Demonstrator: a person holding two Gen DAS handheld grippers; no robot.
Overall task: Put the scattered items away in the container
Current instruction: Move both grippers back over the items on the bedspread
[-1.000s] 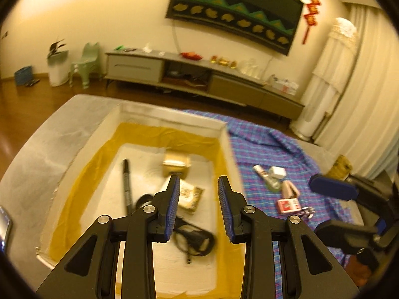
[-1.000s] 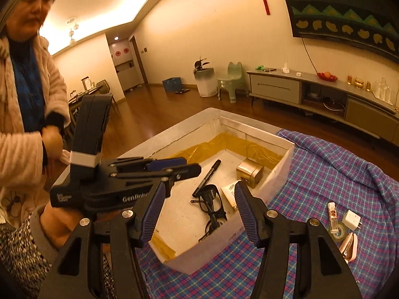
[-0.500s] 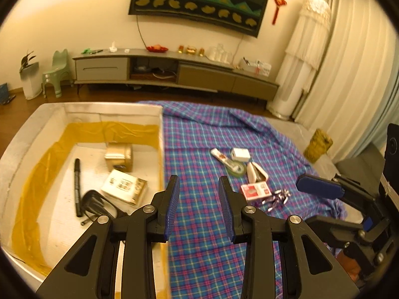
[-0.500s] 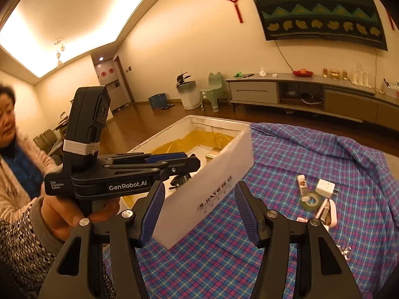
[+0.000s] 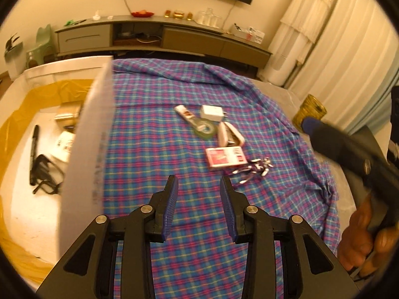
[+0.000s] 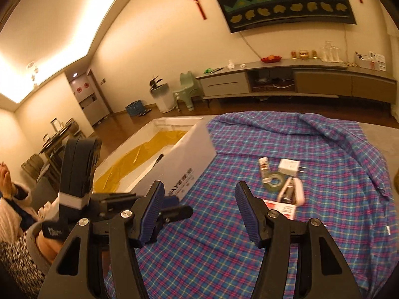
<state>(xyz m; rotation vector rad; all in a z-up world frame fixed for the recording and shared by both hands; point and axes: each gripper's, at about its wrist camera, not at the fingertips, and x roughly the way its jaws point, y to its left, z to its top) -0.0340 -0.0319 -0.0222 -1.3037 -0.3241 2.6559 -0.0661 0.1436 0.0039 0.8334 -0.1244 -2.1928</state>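
Observation:
My left gripper (image 5: 199, 199) hovers over the plaid cloth (image 5: 154, 149) just right of the white box (image 5: 92, 149); its jaws are opening and hold nothing. Ahead of it lie a red card box (image 5: 225, 157), a pink-white stapler (image 5: 229, 137), a tape roll (image 5: 204, 128), a white charger (image 5: 212, 113), a small tube (image 5: 184, 113) and shiny metal clips (image 5: 251, 170). My right gripper (image 6: 199, 209) is open and empty, low over the cloth and facing the same cluster: the stapler (image 6: 291, 191), the charger (image 6: 289, 167) and the card box (image 6: 281, 206).
Inside the box lie a black pen (image 5: 33, 149), black glasses (image 5: 46, 174), a gold case (image 5: 68, 111) and a white packet (image 5: 64, 144). A person's hand (image 5: 361, 236) holds the right tool. The box wall (image 6: 189, 164) stands left of both grippers. A sideboard lines the far wall.
Both grippers swung right, from above the box to over the cloth near the scattered items. The left jaws have widened a little. The glasses lie in the box.

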